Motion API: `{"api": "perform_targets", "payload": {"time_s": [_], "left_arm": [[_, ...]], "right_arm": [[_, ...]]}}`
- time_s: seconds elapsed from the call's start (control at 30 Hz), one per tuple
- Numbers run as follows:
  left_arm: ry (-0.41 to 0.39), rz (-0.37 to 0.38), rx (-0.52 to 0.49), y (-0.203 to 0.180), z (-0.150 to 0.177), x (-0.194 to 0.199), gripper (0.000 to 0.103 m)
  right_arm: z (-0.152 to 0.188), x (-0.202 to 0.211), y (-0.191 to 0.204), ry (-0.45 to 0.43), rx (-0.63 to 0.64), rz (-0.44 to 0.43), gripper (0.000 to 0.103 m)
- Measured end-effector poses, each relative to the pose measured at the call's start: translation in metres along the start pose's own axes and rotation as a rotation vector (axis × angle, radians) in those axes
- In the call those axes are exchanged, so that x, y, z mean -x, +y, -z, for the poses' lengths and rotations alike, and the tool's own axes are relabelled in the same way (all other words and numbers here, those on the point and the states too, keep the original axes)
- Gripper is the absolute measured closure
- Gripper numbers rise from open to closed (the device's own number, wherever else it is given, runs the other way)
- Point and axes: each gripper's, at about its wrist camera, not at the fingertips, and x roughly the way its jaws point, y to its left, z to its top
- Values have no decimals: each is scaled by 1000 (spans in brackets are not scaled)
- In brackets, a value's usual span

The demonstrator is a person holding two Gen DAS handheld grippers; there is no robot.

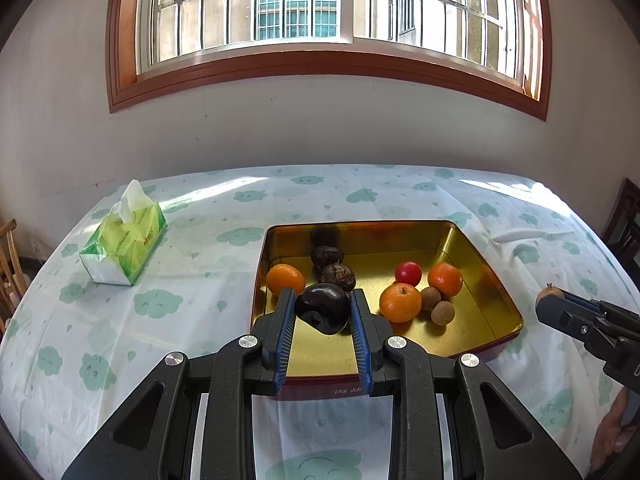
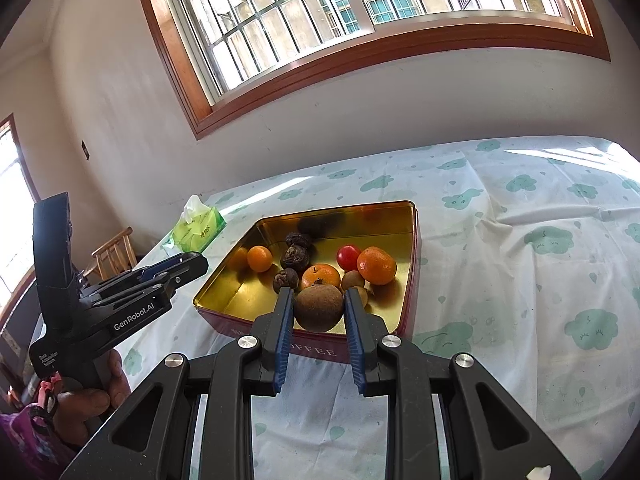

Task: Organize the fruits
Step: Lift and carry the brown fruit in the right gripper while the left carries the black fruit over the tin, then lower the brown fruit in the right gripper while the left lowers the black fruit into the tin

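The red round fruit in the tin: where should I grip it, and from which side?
Grip the red fruit across its middle, coming from above. It is small and round, with an orange close on its right and the tin's wall behind, so probably only the top is free. Both grippers are full now.

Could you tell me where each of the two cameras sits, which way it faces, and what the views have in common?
Left wrist view: sits on the left gripper, looking forward and down over the gold tin toward the window wall; its jaws clamp a dark fruit, and the right gripper shows at the right edge.
Right wrist view: sits on the right gripper, facing the tin from its right; its jaws clamp a brown fruit, and the left gripper with a hand shows at left.
Shared: tin, oranges, tissue pack, window.
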Motion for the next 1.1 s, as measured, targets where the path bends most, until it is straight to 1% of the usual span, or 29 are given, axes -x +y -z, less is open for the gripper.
{"api": "perform_targets", "payload": {"time_s": [0.17,0.47,1.1], "left_arm": [[-8,-5,-22,-3,-7,-8,75],[-16,-2,-25,-4,-19,-22,75],[-12,-12,-22,-2,-32,-48,75]], "right_arm": [[-8,-8,2,-10,11,-1,80],[-19,-23,5,-21,17,-5,80],[-26,-45,-7,-10,-8,-3,80]]}}
